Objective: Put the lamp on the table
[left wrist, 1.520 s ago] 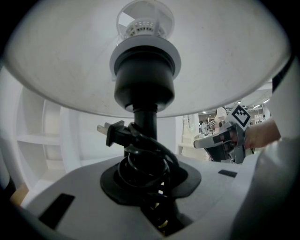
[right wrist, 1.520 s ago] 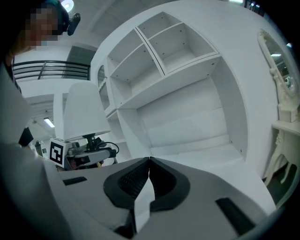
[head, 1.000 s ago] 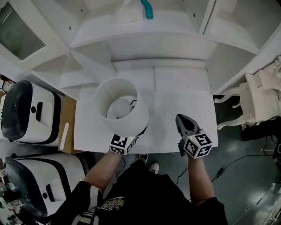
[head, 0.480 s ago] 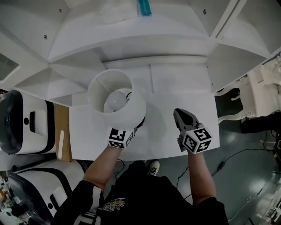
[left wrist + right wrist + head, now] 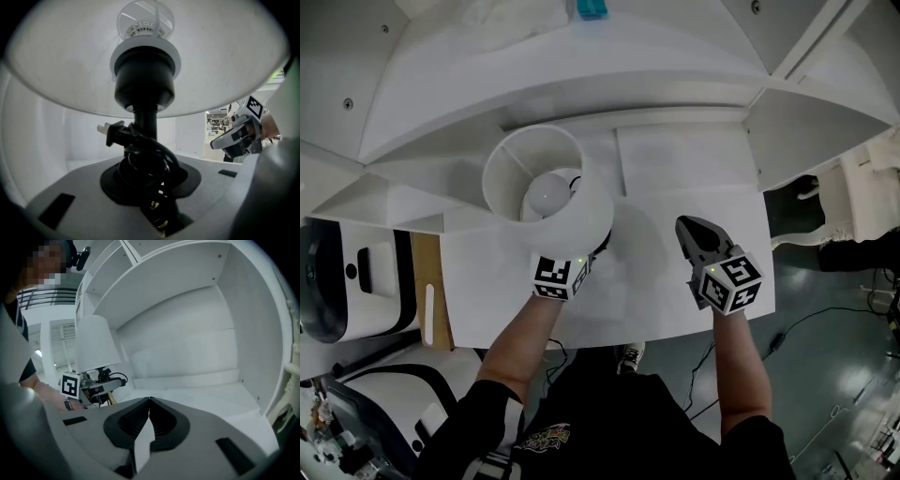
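In the head view a lamp [image 5: 586, 211] with a white drum shade and a bulb inside hangs over the left part of the white table [image 5: 684, 164]. My left gripper [image 5: 581, 258] reaches under the shade from the near side. The left gripper view shows it [image 5: 150, 187] shut on the black stem [image 5: 144, 119], which is wrapped in a coiled cord with its plug [image 5: 110, 132] sticking out left. My right gripper [image 5: 686, 228] hovers over the table's right half, shut with nothing in it [image 5: 149, 400]. From there the lamp [image 5: 96, 345] shows at the left.
White shelf compartments [image 5: 562, 84] rise behind the table, with a teal object [image 5: 591, 7] on top. Black-and-white appliances [image 5: 328, 281] and a brown board [image 5: 427, 300] stand to the left. An ornate white chair [image 5: 862, 187] is on the right, with cables on the floor.
My left gripper has carried the lamp forward from the table's near edge to farther in over the table. The right gripper has moved forward a little and stays shut.
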{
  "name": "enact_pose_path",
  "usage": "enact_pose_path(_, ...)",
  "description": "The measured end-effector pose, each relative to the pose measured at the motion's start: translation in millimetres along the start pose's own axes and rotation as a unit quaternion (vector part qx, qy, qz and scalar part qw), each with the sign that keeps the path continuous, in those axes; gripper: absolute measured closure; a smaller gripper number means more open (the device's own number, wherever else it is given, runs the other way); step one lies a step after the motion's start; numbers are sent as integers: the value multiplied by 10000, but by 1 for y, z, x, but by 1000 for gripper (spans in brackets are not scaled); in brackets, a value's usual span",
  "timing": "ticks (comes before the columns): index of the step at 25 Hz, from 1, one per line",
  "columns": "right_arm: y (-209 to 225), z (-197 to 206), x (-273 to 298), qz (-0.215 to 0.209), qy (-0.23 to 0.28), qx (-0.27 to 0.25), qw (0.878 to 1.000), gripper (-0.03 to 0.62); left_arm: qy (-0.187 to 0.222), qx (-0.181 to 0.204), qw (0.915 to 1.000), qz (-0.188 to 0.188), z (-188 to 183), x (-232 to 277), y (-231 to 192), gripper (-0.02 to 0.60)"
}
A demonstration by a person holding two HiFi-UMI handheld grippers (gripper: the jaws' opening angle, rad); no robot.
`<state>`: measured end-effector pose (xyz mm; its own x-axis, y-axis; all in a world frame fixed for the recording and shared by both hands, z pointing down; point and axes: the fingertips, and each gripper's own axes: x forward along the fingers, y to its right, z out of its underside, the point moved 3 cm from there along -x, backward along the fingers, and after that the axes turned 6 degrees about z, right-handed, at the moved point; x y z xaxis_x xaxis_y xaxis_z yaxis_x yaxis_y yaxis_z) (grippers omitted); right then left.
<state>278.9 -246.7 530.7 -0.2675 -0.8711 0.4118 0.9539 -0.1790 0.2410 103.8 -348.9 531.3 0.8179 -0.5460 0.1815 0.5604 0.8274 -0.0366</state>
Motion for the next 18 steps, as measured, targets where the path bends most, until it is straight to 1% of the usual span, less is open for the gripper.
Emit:
enact_pose_path(11,9,6,25,52,0,328,9994,568,42,106,9999,-86,5,40,-28,469)
enact_pose_path(18,12,15,32,93,-87,487,9987,568,38,19,9999,-165,16,55,-41,469)
